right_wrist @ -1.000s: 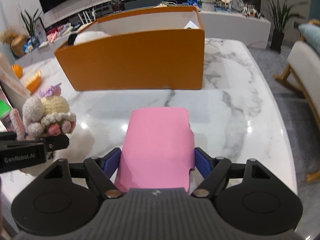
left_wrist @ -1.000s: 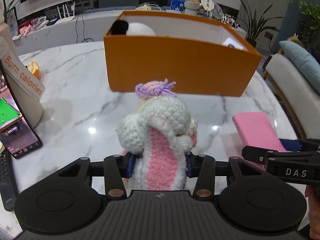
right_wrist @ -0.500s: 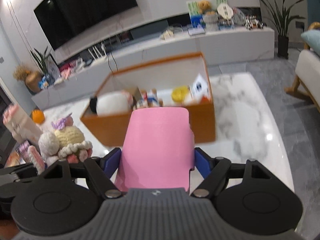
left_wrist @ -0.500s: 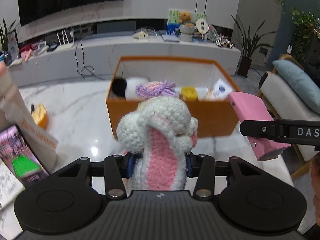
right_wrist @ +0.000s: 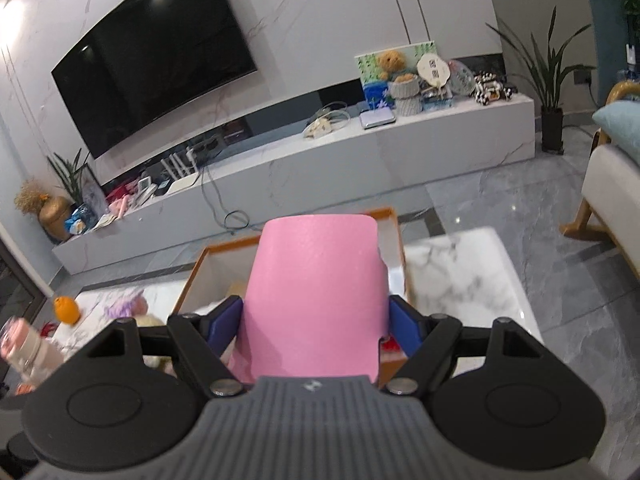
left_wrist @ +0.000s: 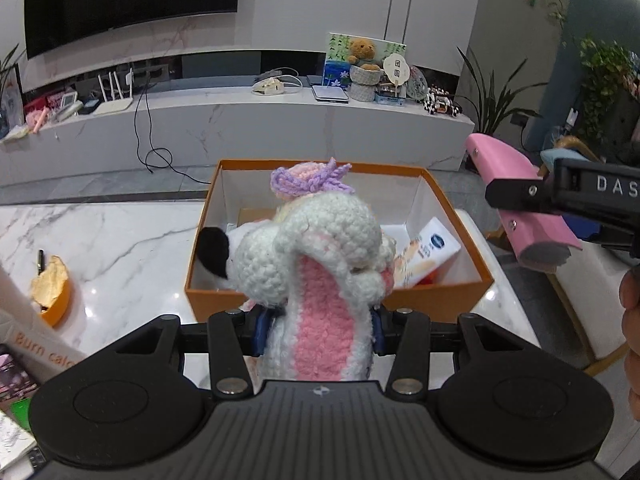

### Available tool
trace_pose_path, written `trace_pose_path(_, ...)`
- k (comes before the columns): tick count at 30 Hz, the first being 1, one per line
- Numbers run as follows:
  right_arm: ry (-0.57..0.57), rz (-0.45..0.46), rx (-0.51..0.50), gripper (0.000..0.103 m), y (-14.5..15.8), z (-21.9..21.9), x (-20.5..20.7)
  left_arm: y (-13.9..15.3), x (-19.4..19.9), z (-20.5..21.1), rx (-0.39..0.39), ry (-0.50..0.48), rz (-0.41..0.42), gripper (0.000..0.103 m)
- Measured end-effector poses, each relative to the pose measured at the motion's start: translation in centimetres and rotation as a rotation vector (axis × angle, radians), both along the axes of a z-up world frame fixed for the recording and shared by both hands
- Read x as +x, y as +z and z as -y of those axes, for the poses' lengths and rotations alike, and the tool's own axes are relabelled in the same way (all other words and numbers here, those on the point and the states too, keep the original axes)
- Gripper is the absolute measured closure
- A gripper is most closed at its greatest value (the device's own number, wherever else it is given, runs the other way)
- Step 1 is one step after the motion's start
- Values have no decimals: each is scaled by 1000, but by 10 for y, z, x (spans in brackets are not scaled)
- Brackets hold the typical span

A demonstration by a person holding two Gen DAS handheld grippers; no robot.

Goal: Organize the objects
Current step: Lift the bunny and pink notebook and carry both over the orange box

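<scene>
**Both toys lifted above the orange box**

Since a second ago both grippers have risen from the marble table (left_wrist: 120,236), so the orange box (left_wrist: 440,304), seen then side-on from table height, now shows its white inside from above.

At the lower centre of the left wrist view, the left gripper (left_wrist: 318,330) is clamped on the crocheted bunny (left_wrist: 320,272), its blue pads pressing both sides of the white-and-pink body. The bunny's purple yarn tuft reaches up across the box's far rim in the frame. Inside the box lie a white plush with a black ear (left_wrist: 216,256) at the left and a white packet with a blue logo (left_wrist: 428,256) at the right.

At the right edge of that view, the right gripper grips the pink case (left_wrist: 520,200), held in the air to the right of the box. In the right wrist view the right gripper (right_wrist: 316,328) pinches this case (right_wrist: 316,296) between its blue pads at centre frame, and the case hides much of the box (right_wrist: 196,268) behind it. An orange (right_wrist: 66,309) sits on the table at the left edge.
</scene>
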State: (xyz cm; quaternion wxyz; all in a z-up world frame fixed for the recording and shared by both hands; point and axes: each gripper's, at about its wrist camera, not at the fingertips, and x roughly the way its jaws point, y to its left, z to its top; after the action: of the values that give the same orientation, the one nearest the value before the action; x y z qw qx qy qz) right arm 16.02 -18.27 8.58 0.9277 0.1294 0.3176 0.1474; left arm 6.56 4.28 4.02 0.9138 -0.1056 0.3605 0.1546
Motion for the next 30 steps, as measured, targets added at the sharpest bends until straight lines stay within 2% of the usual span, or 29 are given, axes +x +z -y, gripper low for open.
trace_pose_path(6, -40, 19, -16, 24, 5, -2, 36, -2, 21, -10, -15, 10, 9, 50)
trace_pose_path(11, -76, -5, 16, 24, -2, 1, 58, 1, 44, -15, -29, 17, 34, 50)
trace_pose_path(16, -77, 3, 19, 24, -10, -10, 72, -5, 58, -20, -55, 20, 44, 50)
trace_pose_path(24, -98, 7, 15, 24, -19, -18, 94, -20, 73, -31, -35, 34, 26, 50)
trace_pose_path(30, -116, -15, 9, 24, -34, -15, 111, -29, 82, -41, -49, 45, 30, 50)
